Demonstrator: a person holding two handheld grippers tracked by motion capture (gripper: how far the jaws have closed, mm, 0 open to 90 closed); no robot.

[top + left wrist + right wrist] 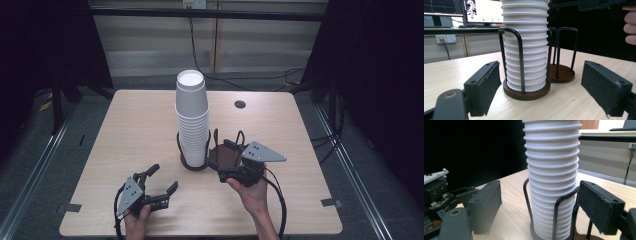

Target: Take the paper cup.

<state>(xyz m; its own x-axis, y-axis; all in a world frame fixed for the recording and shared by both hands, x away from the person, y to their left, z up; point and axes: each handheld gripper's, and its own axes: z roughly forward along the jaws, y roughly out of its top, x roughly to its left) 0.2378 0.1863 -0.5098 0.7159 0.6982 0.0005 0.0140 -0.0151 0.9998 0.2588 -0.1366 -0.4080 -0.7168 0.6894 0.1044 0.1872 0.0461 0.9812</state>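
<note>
Down at the near edge of the table [125, 130], the left gripper [159, 184] sits low in the person's left hand [136, 220], jaws spread wide and pointing up toward the middle of the table — nothing between them. Over on the other side, the right hand [252, 192] holds the right gripper [215, 162] just beside the empty holder [224, 156], and its jaws are parted too, gripping nothing; in the right gripper view they frame the cup stack [552, 177] without touching it.

The stack itself [192, 117] is a tall column of white ribbed foam cups, nested tight, standing upright in a dark round holder [194, 161] with black wire hoops rising around it. In the left gripper view a second holder [562, 72] of the same kind stands right behind the full one [526, 91], bases touching or nearly so — hard to tell which.

The table is pale wood with a small dark grommet hole [240, 104] near the far edge. Grey floor around it, black curtains either side, cables trailing at the back; monitors [481, 11] glow in the left gripper view.
</note>
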